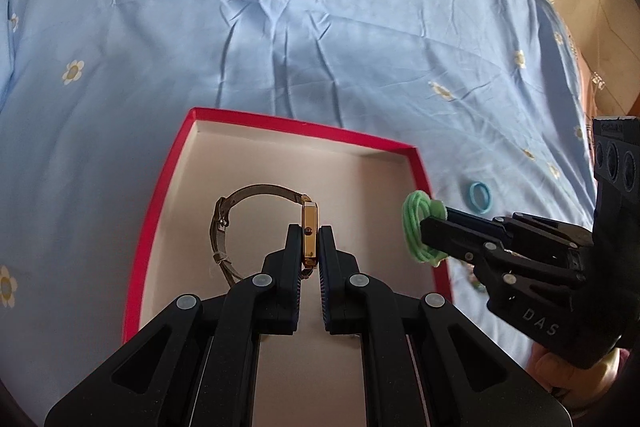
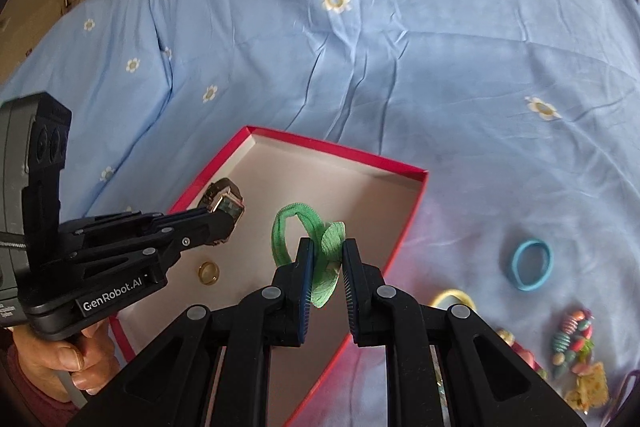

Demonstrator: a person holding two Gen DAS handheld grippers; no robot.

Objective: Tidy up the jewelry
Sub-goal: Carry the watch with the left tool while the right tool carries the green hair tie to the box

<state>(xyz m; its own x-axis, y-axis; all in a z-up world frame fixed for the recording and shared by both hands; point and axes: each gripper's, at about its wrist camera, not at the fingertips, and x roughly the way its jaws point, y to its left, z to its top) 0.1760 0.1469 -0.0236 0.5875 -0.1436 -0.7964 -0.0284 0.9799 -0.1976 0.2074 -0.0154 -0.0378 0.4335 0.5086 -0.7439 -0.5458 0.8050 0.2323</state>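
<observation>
- Legibly, white lettering "GenRobot.AI" is showing on the left gripper (image 2: 224, 223) in the right wrist view; "DAS" is reading on the right gripper (image 1: 424, 231) in the left wrist view.
- Left jaws are pinching a watch (image 1: 309, 237) by its gold rectangular case, edge-on to that camera, with the case's long axis running up the picture.
- Its thin grey-brown strap is curving out in a loop to the left of the case, a small buckle on the loop.
- Watch is hanging over the pale inside of a shallow box (image 1: 280, 125), red on rim and outer walls, apparently cardboard.
- Right jaws are clamping a green hair tie (image 2: 316, 251), ribbed fabric, its loop sticking up and left from the pads over the box's right part.
- A small gold ring (image 2: 209, 271) is lying flat on the box floor.
- Box is sitting on a bed under a wrinkled light-blue sheet (image 1: 320, 27) printed with white-and-yellow flowers.
- A smooth blue band (image 2: 532, 265) is lying on the sheet right of the box, well apart from it.
- Nearer the lower right, a yellow hoop (image 2: 452, 297) and a cluster of coloured beads (image 2: 572, 343) are resting on the sheet.
- A hand (image 2: 60, 363) is gripping the left gripper's handle.
</observation>
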